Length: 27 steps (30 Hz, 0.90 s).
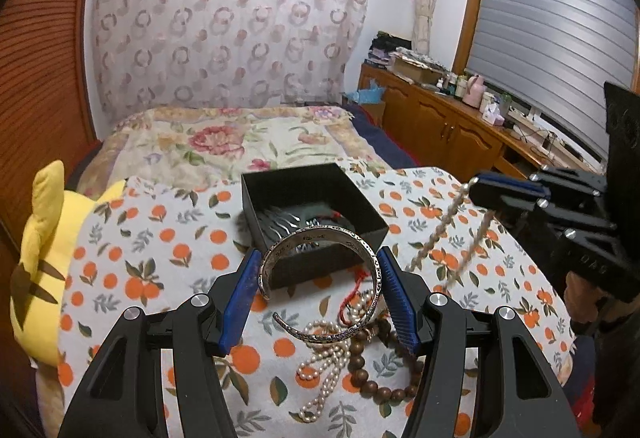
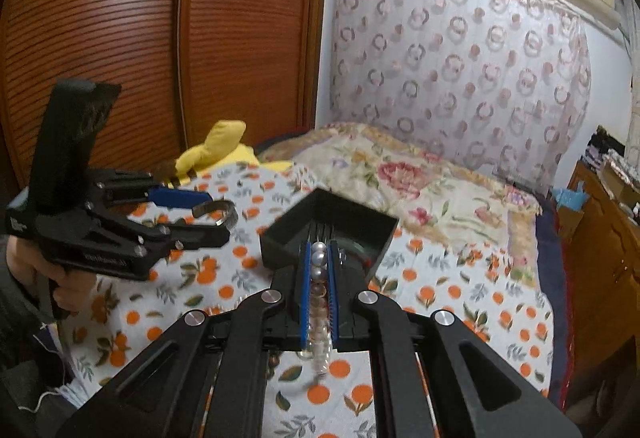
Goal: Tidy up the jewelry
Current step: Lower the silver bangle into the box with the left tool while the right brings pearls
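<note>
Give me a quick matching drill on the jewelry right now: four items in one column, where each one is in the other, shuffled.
Items:
1. silver cuff bangle
2. pearl strand
3. wooden bead bracelet
4. black box

Places:
A. lying on the orange-print cloth
B. clamped in the right tongs
C. open, beyond both tongs
D. between the left tongs' pads

Pairs: 1-D, 2-B, 3-A, 4-C

One open black square box (image 1: 316,193). Two engraved silver cuff bangles (image 1: 320,262) (image 1: 320,330). Two white pearl strands (image 1: 324,370) (image 1: 444,226). One brown wooden bead bracelet (image 1: 380,370). One yellow plush toy (image 1: 44,254).
</note>
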### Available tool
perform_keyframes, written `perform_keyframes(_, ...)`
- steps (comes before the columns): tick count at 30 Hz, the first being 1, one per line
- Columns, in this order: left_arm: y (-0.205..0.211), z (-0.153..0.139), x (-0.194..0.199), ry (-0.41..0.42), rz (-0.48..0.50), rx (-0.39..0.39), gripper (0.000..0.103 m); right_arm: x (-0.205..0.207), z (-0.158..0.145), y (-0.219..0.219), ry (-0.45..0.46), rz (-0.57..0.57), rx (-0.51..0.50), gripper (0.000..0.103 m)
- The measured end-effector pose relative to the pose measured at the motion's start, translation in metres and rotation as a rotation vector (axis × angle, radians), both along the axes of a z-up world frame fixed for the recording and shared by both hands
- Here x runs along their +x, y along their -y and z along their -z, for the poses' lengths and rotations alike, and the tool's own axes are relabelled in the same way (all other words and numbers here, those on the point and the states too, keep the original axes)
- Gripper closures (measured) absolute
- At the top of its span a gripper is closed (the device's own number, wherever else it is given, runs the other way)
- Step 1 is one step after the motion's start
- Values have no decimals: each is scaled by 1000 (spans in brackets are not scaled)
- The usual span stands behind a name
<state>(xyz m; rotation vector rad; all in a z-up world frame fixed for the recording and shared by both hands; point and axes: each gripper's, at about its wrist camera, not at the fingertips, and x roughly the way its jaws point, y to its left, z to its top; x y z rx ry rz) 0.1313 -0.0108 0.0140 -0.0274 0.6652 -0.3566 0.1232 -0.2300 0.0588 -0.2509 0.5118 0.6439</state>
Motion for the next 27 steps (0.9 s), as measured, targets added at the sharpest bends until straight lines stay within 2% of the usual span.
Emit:
perform_keyframes(15,-3,-4,28,3,-10,-5,46,23,-53,-4,106,21,27,94)
perform_keyframes(27,-2,7,70,-26,-11,-7,46,72,-87,-10,142,34,50,94)
